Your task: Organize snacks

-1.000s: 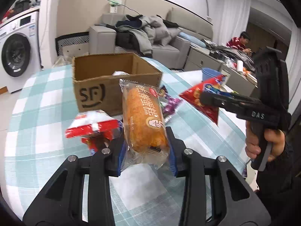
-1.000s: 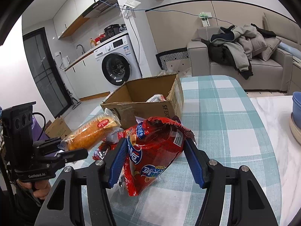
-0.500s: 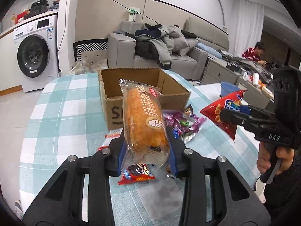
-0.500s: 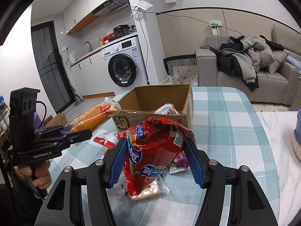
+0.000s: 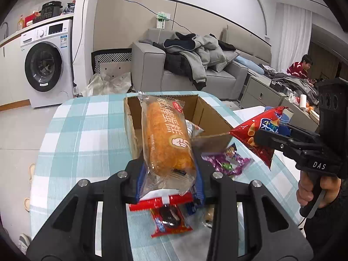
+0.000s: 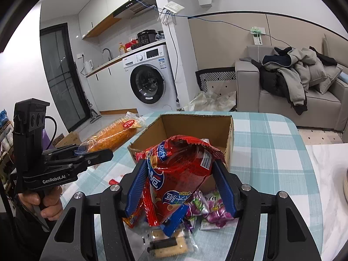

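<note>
Above the counter [image 5: 91, 130], both snacks are airborne, short of the cardboard box [image 5: 208, 117].

Left hand-held gripper [image 5: 170, 174]: clamped on the lower end of a wrapped bread roll [image 5: 167, 137]. The roll stands nearly upright between the blue pads, its top seal over the box's near wall in this view. Judgement: light, soft and compressible, in slick film. The pads bite the crumb, not just the wrapper, so the hold looks secure, but a harder squeeze would crush it. A mid-body grip would swing less than this end grip.

Right hand-held gripper [image 6: 180, 184]: closed on a red chip bag [image 6: 180, 174], pads on either flank of the puffed body, top crimp above the jaws. Judgement: very light, air-filled, glossy film, contents brittle. The bag gives under the pads and could squirt out, so a grip low on the body with gentle pressure is the safe choice. The seal alone would be a poor spot: it is thin and slippery.

Box: open top, flaps up, at least one packet already inside. Loose on the counter near it: a purple candy pack [image 6: 208, 208], a cracker sleeve [image 6: 169, 245] and a red cookie packet [image 5: 169, 219].

Both items should drop in easily. The roll is long, so I'd lay it lengthways. The bag's height may foul the near wall if it comes in low.
</note>
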Motion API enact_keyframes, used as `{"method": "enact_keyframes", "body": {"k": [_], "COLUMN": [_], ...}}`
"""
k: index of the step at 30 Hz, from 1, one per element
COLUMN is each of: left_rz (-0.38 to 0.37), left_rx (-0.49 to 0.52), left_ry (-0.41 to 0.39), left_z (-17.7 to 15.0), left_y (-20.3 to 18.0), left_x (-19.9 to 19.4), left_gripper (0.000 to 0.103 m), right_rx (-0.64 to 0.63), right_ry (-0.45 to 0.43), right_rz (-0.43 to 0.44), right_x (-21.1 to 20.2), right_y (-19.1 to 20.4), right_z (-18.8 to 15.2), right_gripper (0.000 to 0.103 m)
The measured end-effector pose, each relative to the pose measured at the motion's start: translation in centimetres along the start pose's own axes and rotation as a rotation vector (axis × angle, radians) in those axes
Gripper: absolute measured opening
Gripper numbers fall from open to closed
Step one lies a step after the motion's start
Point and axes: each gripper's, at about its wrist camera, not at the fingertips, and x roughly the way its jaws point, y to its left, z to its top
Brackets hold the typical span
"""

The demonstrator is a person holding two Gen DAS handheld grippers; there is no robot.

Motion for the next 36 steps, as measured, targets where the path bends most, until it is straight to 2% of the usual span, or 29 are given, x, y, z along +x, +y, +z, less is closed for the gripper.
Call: {"method": "enact_keyframes", "body": {"k": [12, 25, 36], "left_rz": [0.042, 0.061, 0.065], "left_rx": [0.008, 0.015, 0.027], "left_ry": [0.007, 0.039, 0.065], "left_z": [3.5, 5.5, 6.2], "left_y": [1.1, 2.4, 2.6], "left_x": [3.8, 9.1, 13.0], "left_gripper": [0.033, 0.033, 0.033], "right_rx": [0.023, 0.015, 0.009], "right_ry": [0.033, 0.086, 0.072], "right_rz": [0.011, -0.002, -0.027], "right_x": [3.3, 7.9, 10.0], "right_y": [-2.3, -2.7, -3.2], "right_z": [2.2, 4.0, 5.3], "right_gripper": [0.062, 0.062, 0.062]}}
